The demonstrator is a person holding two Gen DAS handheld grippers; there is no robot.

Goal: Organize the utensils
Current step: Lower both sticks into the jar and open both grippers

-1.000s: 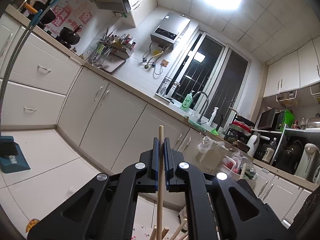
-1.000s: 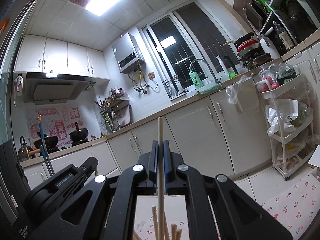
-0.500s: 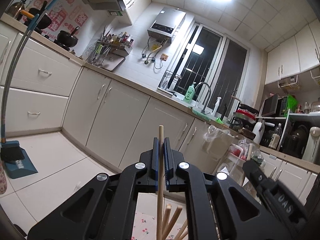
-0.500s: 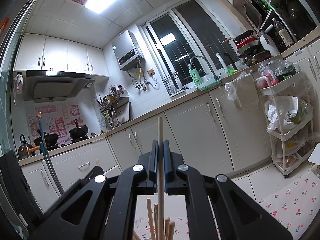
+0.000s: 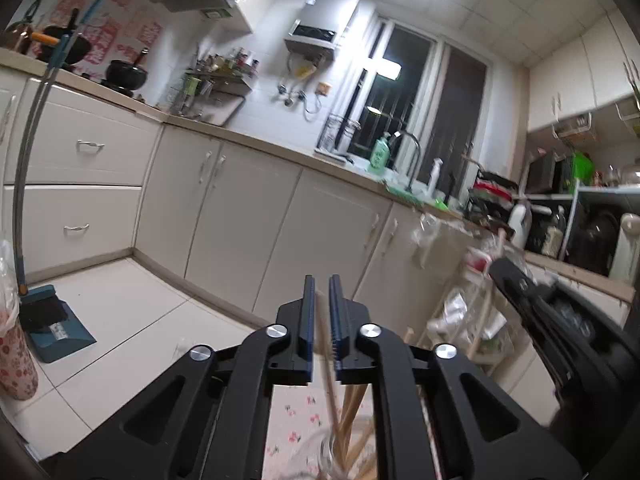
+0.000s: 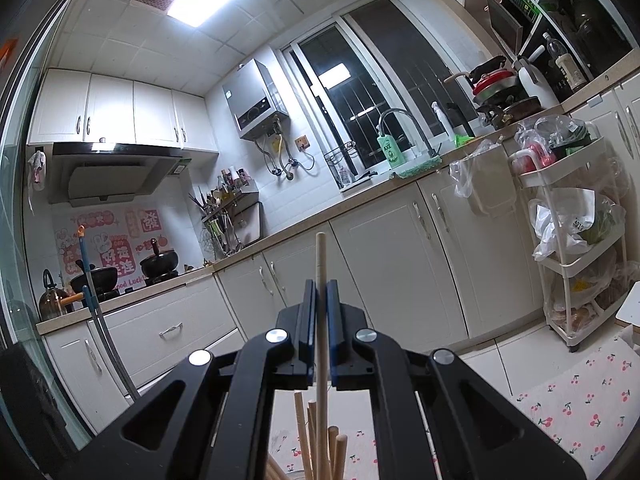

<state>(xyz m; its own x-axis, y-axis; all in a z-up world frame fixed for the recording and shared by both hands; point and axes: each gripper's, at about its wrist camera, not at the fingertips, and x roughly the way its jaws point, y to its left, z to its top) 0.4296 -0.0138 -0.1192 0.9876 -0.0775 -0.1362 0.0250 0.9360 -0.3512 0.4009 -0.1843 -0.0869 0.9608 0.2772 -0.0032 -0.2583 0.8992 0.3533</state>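
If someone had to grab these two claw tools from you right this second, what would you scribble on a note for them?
Left gripper: jaws parted with a small gap. A blurred chopstick stands loose between them, apparently let go.
Right gripper: shut on an upright chopstick, its top above the fingers.
More chopsticks stand bunched below both grippers, over the cherry-print cloth. Their holder is barely visible.
Done: left stick looks dropped in.
Left: lower the right stick into the bunch and release. I cannot tell whether more utensils remain.
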